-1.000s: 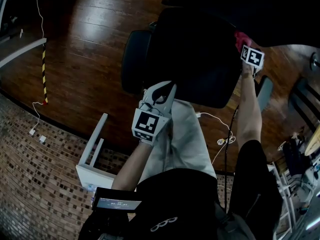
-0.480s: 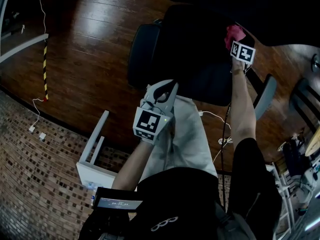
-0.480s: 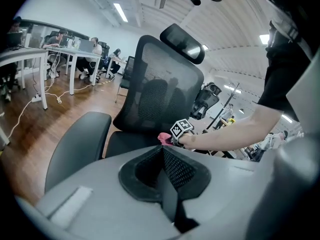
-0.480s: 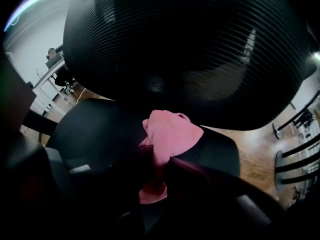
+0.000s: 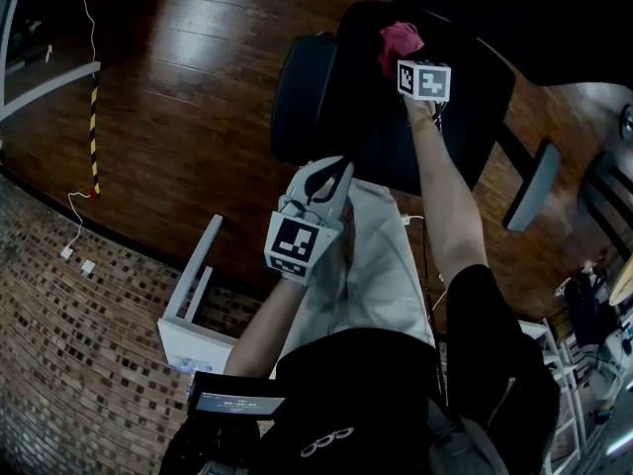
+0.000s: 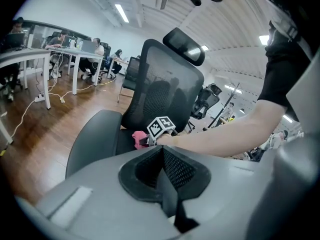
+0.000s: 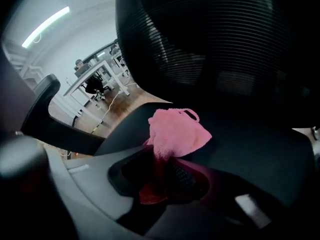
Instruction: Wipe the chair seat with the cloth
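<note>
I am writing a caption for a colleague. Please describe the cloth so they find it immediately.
Find the black office chair on the wooden floor. Over its seat, before the mesh backrest, the right gripper pinches a small fluffy cloth. It is the only bright pink thing among dark surfaces.

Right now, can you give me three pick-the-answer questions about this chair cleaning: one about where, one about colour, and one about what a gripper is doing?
1. Where is the cloth? A on the chair seat B on the floor C on a desk
2. What colour is the cloth? A blue B pink C yellow
3. What is the right gripper doing? A hanging open, empty B holding a cup C fingers shut on the cloth
Answers: 1 A, it lies on the dark seat; 2 B, every view shows it pink; 3 C, the cloth is pinched between them.
</note>
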`<state>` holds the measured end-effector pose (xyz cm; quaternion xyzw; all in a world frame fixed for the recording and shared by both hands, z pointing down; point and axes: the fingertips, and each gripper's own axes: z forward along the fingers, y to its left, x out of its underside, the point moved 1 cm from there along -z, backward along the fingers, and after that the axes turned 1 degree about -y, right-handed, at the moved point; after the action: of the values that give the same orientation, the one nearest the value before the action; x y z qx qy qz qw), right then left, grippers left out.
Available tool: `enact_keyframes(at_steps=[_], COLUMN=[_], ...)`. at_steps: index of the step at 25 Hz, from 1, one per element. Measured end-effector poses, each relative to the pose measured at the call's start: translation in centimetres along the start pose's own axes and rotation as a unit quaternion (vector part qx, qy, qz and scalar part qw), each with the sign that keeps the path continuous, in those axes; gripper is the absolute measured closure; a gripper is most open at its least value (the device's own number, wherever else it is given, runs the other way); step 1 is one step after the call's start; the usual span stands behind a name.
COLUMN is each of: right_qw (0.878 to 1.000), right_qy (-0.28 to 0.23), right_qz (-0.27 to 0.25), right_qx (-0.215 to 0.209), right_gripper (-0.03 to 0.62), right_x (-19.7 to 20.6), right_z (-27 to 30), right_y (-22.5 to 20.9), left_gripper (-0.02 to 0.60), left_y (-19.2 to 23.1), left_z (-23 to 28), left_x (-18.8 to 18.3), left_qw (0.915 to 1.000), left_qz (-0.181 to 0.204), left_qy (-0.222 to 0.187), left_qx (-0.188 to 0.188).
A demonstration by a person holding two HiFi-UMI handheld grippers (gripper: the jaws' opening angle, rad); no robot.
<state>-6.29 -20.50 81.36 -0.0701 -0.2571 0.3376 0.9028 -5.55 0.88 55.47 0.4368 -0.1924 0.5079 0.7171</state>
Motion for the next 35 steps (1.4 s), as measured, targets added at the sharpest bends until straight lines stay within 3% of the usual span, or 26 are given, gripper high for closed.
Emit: enact_keyframes(at_steps=[11, 13, 21, 35], right_qw=[0.99, 0.989, 0.996, 0.997], right_qy=[-0.005, -0.005, -0.011, 0.01], right_qz=[-0.074, -0.082, -0.019, 0.04], right_qx=[-0.122, -0.122, -0.089, 0.068], right_gripper=[0.523, 0.523, 0.523, 0.522], right_x=[-1.1, -0.8, 1.0, 9.1], right_z=[2.2, 2.2, 0.9, -6.7], right_y=[13.4, 13.8, 8.1, -9.6], left_gripper=[0.589, 0.589, 0.589, 0.589], left_y=[0.8, 0.7, -0.1, -3.8], left_z=[-1.4, -1.5, -1.4, 1.7], left_x=[0.5, 0.6, 1.1, 1.1], left_qw=[1.0, 0.9999, 0.9994, 0.9964], left_qz=[0.009, 0.012, 0.025, 0.048], left_qy=[0.003, 0.006, 0.017, 0.033], left_qx=[0.003, 0.006, 0.019, 0.061])
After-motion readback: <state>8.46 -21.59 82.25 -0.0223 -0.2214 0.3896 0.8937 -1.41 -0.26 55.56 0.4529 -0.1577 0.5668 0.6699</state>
